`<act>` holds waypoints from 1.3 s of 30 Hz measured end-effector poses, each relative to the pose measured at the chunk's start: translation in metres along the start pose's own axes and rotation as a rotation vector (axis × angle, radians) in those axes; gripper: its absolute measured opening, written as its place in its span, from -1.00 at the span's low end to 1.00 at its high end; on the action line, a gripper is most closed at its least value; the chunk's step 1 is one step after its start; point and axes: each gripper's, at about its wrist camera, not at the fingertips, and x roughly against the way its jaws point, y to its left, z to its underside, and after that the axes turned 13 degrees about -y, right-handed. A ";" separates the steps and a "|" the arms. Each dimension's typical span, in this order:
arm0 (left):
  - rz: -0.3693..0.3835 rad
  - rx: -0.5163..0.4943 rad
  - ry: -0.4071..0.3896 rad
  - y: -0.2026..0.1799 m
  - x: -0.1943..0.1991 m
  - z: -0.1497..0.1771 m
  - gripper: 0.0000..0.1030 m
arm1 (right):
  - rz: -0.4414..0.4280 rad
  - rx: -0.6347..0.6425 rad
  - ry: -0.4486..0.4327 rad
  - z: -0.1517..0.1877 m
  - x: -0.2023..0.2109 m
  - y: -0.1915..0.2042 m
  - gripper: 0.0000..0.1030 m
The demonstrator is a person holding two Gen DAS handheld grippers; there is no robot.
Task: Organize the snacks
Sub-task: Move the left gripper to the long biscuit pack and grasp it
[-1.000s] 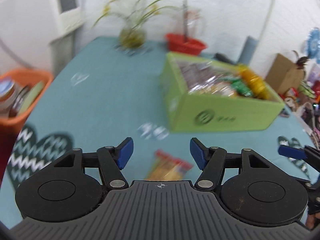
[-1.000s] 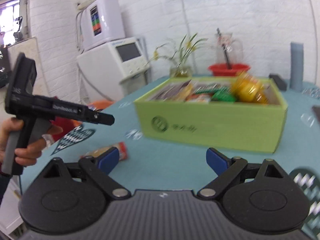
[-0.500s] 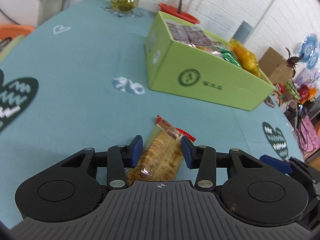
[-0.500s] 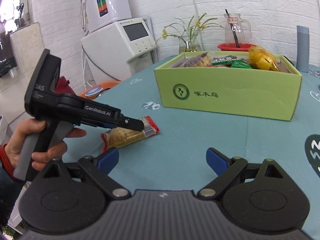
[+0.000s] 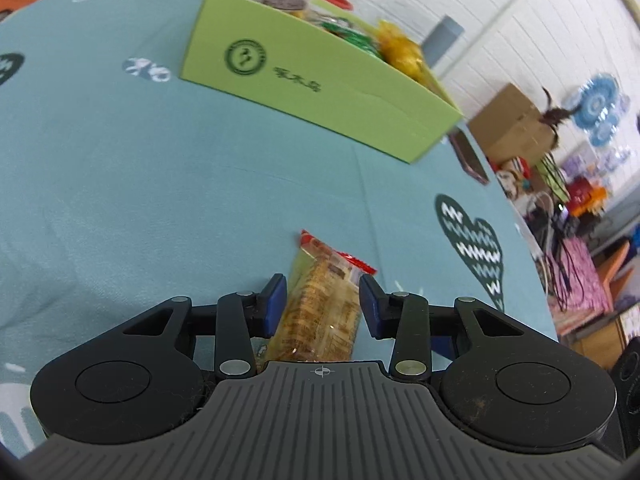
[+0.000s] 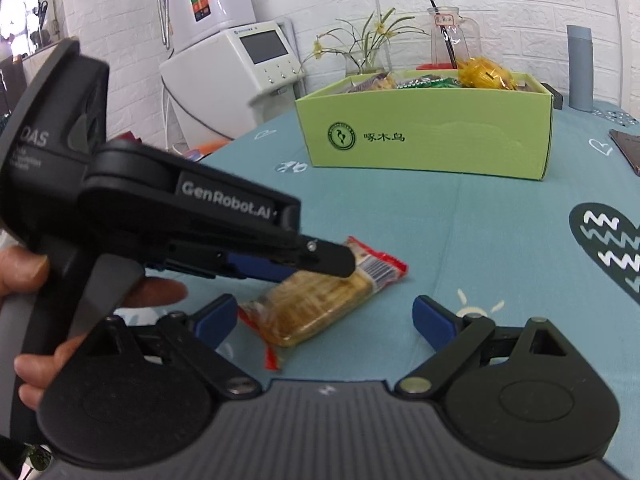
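Underneath, crinkly clear cracker packet, smooth teal tablecloth.

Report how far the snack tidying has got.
Done: several snacks already sit in the green box, among them a yellow bag. In hand: the left gripper has just been closing around the cracker pack, which lies on the teal tablecloth; the pads look to be at its sides. The right gripper is open and empty. Left: lifting that pack into the box.
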 end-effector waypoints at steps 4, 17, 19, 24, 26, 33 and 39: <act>-0.036 -0.026 -0.020 0.004 0.006 -0.006 -0.62 | -0.014 0.009 0.000 0.005 -0.005 0.010 0.81; 0.066 -0.119 0.041 0.011 0.001 -0.019 -0.62 | -0.026 0.131 0.045 -0.008 -0.052 0.028 0.81; 0.067 -0.110 0.039 0.014 0.000 -0.020 -0.62 | -0.020 0.116 0.033 -0.007 -0.046 0.025 0.81; 0.070 -0.099 0.053 0.008 -0.010 -0.017 -0.56 | 0.034 0.094 0.005 0.003 -0.035 0.027 0.81; 0.057 -0.120 0.054 0.004 -0.012 -0.014 -0.55 | 0.045 0.095 -0.005 0.004 -0.035 0.028 0.80; 0.056 -0.130 0.053 0.002 -0.011 -0.015 -0.55 | 0.052 0.115 -0.033 0.005 -0.023 0.028 0.80; 0.087 -0.165 0.062 -0.006 -0.008 -0.014 -0.55 | 0.041 0.110 -0.025 0.006 -0.020 0.033 0.64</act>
